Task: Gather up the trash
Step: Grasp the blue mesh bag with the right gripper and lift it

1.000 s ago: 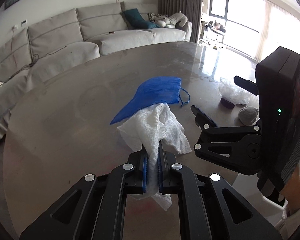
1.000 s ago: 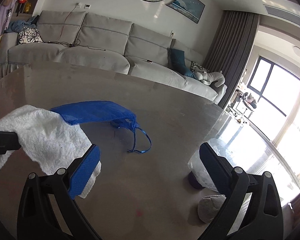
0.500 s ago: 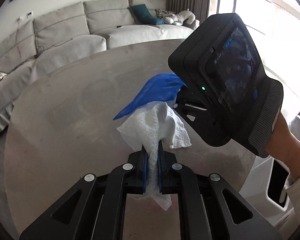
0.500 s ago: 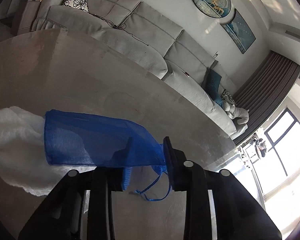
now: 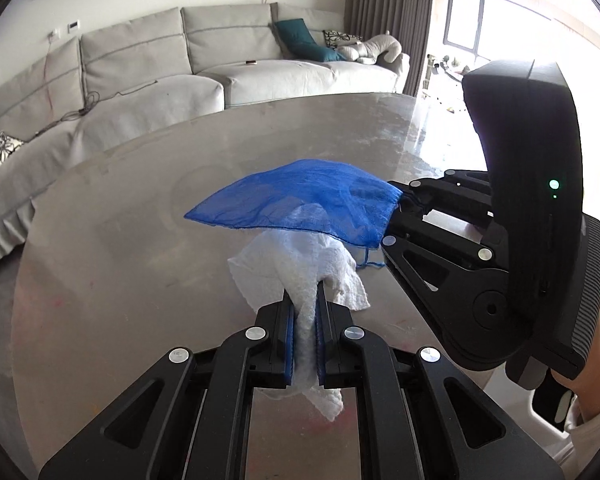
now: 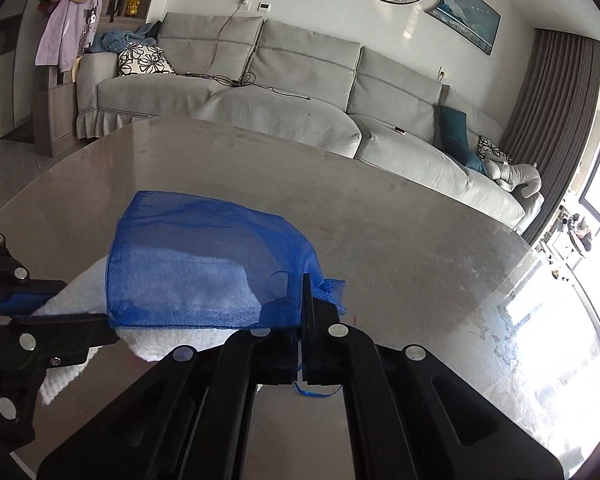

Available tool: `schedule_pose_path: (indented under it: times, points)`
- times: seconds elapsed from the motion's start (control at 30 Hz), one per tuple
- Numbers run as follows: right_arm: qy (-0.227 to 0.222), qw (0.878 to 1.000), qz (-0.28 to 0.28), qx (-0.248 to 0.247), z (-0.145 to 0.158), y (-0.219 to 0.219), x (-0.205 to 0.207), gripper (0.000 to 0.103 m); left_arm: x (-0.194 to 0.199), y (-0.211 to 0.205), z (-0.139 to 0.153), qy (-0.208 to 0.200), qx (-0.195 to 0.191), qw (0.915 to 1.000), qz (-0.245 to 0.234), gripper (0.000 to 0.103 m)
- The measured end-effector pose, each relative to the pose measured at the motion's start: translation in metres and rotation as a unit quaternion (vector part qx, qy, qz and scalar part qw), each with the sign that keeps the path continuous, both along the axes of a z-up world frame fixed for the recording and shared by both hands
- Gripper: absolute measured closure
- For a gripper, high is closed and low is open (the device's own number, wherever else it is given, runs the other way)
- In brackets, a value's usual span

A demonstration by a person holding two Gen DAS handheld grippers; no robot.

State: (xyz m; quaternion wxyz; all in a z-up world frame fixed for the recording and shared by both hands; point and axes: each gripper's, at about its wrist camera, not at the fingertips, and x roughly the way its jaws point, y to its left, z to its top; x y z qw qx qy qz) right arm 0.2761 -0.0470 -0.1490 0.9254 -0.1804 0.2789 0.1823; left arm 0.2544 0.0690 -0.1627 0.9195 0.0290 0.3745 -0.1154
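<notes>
Handheld gripper pair, matte black

Left gripper (image 5: pixel 304 312): black linkage arms, silver rivets, blue finger pads (image 5: pixel 288 340). Right gripper (image 5: pixel 400 216): boxy black housing, ribbed rear face, green indicator light (image 5: pixel 554 184); bare-skinned hand (image 5: pixel 592 376) below housing, white cuff.

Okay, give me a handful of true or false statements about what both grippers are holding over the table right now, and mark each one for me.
1. The left gripper has its jaws shut on the white paper towel. True.
2. The right gripper is open and holds nothing. False: its jaws are shut on the gathered end of the blue mesh bag.
3. The blue mesh bag lies flat on the table. False: it is held up above it.
4. Part of the white paper towel shows through the bag's mesh. True.
5. A grey sofa stands behind the table. True.
6. The paper towel is red. False: it is white.
</notes>
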Motion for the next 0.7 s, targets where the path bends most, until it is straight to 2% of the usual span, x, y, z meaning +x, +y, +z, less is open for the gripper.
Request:
schedule_pose_path:
  times: [0.33, 0.7]
  points:
    - [-0.01, 0.999, -0.031, 0.036, 0.039, -0.023, -0.04, 0.102, -0.004, -0.005, 0.009, -0.029, 0.006, 0.9995, 0.013, 0.095]
    - [-0.022, 0.995, -0.073, 0.061, 0.06, -0.058, -0.092, 0.102, -0.012, -0.028, 0.024, -0.065, 0.006, 0.9978, -0.009, 0.095]
